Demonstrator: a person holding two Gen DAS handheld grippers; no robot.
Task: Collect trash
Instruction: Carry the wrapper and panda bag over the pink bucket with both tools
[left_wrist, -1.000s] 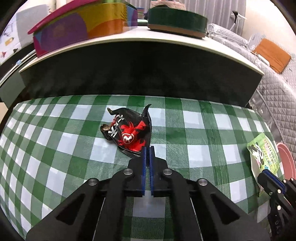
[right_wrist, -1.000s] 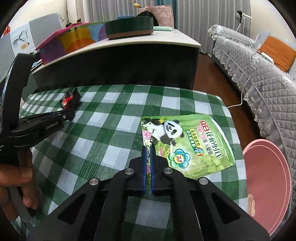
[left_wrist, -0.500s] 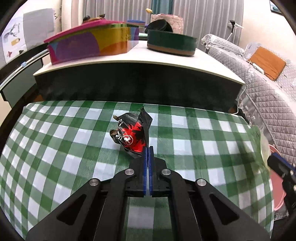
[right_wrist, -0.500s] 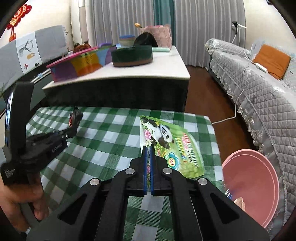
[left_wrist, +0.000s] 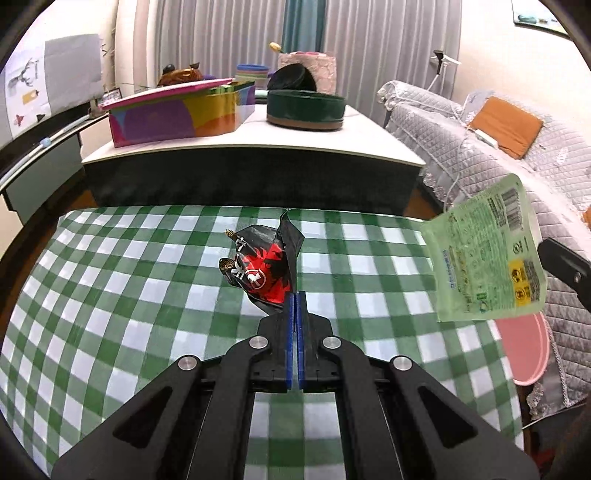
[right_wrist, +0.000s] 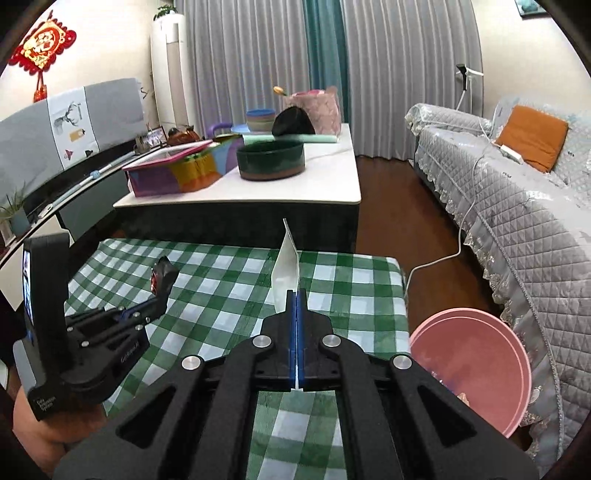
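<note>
**Green-check cloth, two wrappers held aloft**

Green-and-white checked cloth (left_wrist: 110, 295) covers the low surface; both pieces of trash hang above it. L gripper (left_wrist: 295, 295) has its blue fingers (left_wrist: 289, 317) clenched on a crumpled black-and-red wrapper (left_wrist: 264, 269), which stands up from the tips. R gripper (right_wrist: 295, 293) is clamped on the pale green pouch (left_wrist: 484, 254), seen edge-on in its own view w/ the barcode side showing in the left view. Pink basin (right_wrist: 469, 365) sits on the floor beside the surface, near the quilted grey sofa (right_wrist: 517, 206). Behind: white-topped table (right_wrist: 332, 184) w/ a multicoloured box (left_wrist: 177, 114) and dark green round tin (left_wrist: 306, 109).
</note>
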